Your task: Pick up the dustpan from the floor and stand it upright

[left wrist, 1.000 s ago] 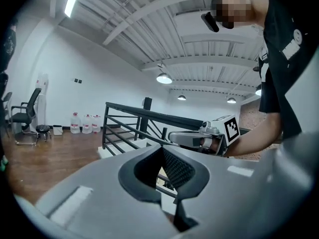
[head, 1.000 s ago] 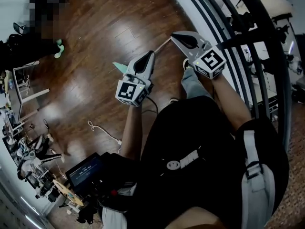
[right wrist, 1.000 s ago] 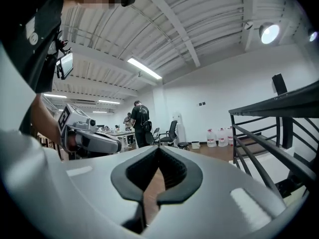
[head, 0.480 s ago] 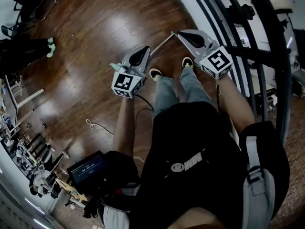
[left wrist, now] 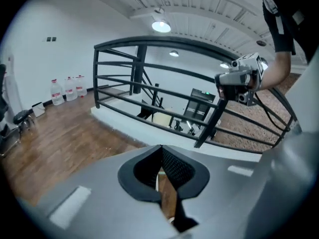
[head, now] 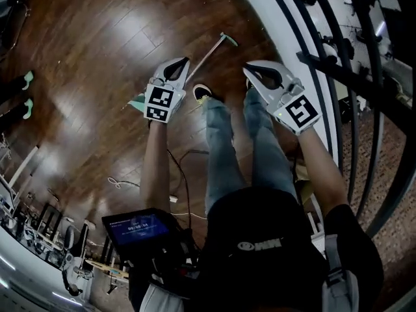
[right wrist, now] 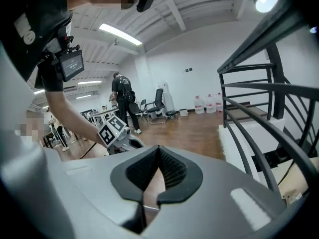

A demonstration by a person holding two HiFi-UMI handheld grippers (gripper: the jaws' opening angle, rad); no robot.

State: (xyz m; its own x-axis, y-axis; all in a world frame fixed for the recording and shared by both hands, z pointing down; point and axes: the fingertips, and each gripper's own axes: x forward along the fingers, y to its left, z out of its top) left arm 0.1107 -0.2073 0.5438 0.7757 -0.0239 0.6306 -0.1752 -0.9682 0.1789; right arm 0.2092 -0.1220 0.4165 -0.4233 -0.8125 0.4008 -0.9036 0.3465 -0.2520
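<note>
A long-handled dustpan (head: 138, 103) is lying flat on the dark, glossy plank floor (head: 97, 51). Its teal plastic pan is peeking out at the 9 o'clock side of the left gripper (head: 184, 62), whose marker cube is covering most of the pan in the head view. The thin, pale, straight handle (head: 208, 54) is tracing the dustpan's long axis, pointing toward 2 o'clock and ending in a small teal crosspiece well apart from the pan.

The left gripper, a grey wedge-shaped shell, is showing just beside the handle's lower stretch. Its ribbed black pads are pressing together at the tips with nothing between them. A dark shoe (head: 203, 92) with yellow-green trim is standing on the floor near that same stretch of handle, at the end of a leg in faded blue jeans (head: 218, 142).

At 3 o'clock from the left gripper, past the person's legs, the right gripper (head: 249, 70) is hanging over the floor. Its pads are likewise meeting at the tips, and it is carrying nothing. Beyond it, a black metal railing (head: 338, 64) is curving along a smooth white curb (head: 273, 18).
</note>
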